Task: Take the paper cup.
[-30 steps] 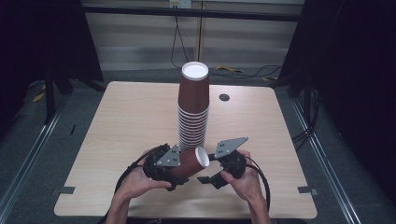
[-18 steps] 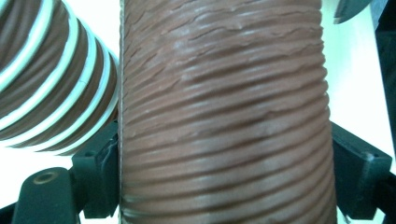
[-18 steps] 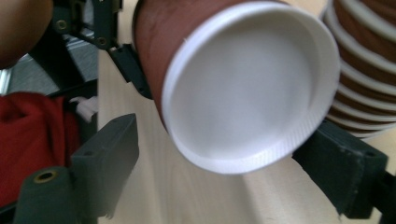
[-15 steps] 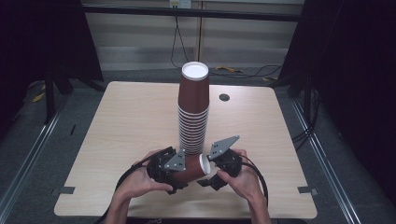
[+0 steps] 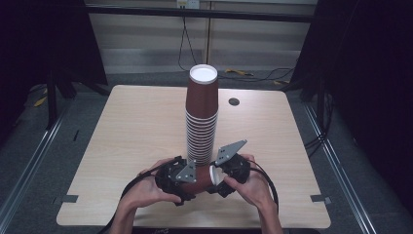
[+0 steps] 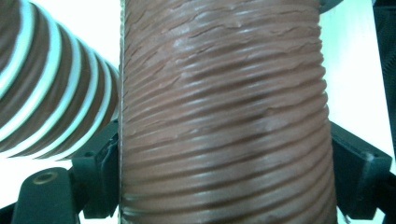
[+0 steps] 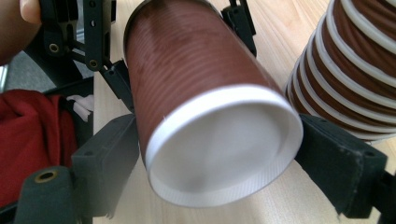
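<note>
A tall stack of upturned brown paper cups (image 5: 202,117) stands at the middle of the wooden table (image 5: 131,126). Just in front of it a single brown ribbed cup (image 5: 200,177) lies sideways between both hands. My left gripper (image 5: 191,179) is shut on its body; in the left gripper view the cup (image 6: 224,116) sits between both jaws, with the stack (image 6: 46,84) beside it. My right gripper (image 5: 220,177) is shut on the cup's white-rimmed end (image 7: 224,154), a pad against each side. The stack (image 7: 355,60) rises close at the right.
A small dark round hole (image 5: 234,102) sits in the table behind the stack. Red cloth (image 7: 32,140) lies low at the left of the right gripper view. Cables (image 5: 253,75) run over the floor beyond the far edge. Bare wood spreads left and right of the stack.
My right gripper has moved left onto the white end of the sideways cup, which a second ago was apart from it. The left hand and the stack have stayed put.
</note>
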`<state>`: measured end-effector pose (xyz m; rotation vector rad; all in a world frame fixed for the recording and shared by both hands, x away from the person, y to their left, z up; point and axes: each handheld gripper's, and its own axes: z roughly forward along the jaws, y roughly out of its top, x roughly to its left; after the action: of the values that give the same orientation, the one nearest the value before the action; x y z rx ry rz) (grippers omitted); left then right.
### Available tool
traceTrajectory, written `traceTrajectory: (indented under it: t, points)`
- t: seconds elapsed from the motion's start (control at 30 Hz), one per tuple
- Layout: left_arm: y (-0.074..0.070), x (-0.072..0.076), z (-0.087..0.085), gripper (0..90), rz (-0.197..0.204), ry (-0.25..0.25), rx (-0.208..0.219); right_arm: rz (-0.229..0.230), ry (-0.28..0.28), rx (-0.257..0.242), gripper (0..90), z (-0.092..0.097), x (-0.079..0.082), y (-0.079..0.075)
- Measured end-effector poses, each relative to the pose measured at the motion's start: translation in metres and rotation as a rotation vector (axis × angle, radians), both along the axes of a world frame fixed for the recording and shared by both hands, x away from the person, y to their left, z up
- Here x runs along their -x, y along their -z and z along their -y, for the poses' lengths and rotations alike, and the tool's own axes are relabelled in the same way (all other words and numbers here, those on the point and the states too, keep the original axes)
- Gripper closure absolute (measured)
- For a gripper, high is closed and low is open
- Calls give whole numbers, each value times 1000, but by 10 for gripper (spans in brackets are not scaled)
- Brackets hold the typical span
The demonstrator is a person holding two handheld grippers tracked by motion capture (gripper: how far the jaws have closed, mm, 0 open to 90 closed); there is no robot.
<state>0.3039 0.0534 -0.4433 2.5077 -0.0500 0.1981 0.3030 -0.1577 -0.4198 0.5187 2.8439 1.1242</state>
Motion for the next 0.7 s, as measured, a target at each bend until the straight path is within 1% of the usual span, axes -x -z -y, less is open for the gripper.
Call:
traceTrajectory:
  t: [0.03, 0.07, 0.1, 0.13, 0.17, 0.2, 0.23, 0.3, 0.33, 0.37, 0.43, 0.47, 0.53, 0.6, 0.7]
  points:
    - [0, 0, 0, 144, 6, 9, -5, 0, 0, 0, 153, 0, 0, 0]
    - [1, 1, 1, 144, -3, 9, -6, -15, -20, -5, 160, -2, -1, 1]
    - [1, 1, 2, 144, -5, 20, -7, -23, -21, 5, 156, -3, -1, 0]
    - [1, 1, 2, 144, -5, 20, -7, -23, -21, 5, 156, -3, -1, 0]
    - [0, 0, 2, 144, -2, 21, -8, -33, -35, 4, 177, -5, -2, 1]
    - [0, 0, 2, 144, -4, 22, -6, -33, -35, 4, 177, -5, -2, 1]
    - [-2, 0, 2, 144, 1, 22, 4, -31, -40, 6, 181, -5, -2, 1]
    - [-2, 1, 2, 144, -5, 26, 5, -49, -41, 5, 182, -5, -2, 2]
    - [-2, 1, 2, 143, -5, 26, 5, -49, -41, 5, 182, -5, -2, 2]
    - [-2, 1, 2, 143, -11, 32, 4, -47, -59, 0, 205, -5, -2, 1]
    - [0, 1, 2, 142, -13, 32, 2, -45, -58, 0, 207, -5, -2, 1]
    - [0, 1, 3, 142, -11, 37, 2, -55, -58, 7, 208, -5, -2, 2]
    - [0, 1, 3, 141, -8, 42, -4, -58, -63, 9, 213, -5, -2, 2]
    - [1, 1, 3, 142, -5, 43, -8, -65, -72, -1, 216, -5, -3, 2]
    - [1, 1, 3, 143, -4, 45, -13, -70, -75, 1, 214, -6, -4, 2]
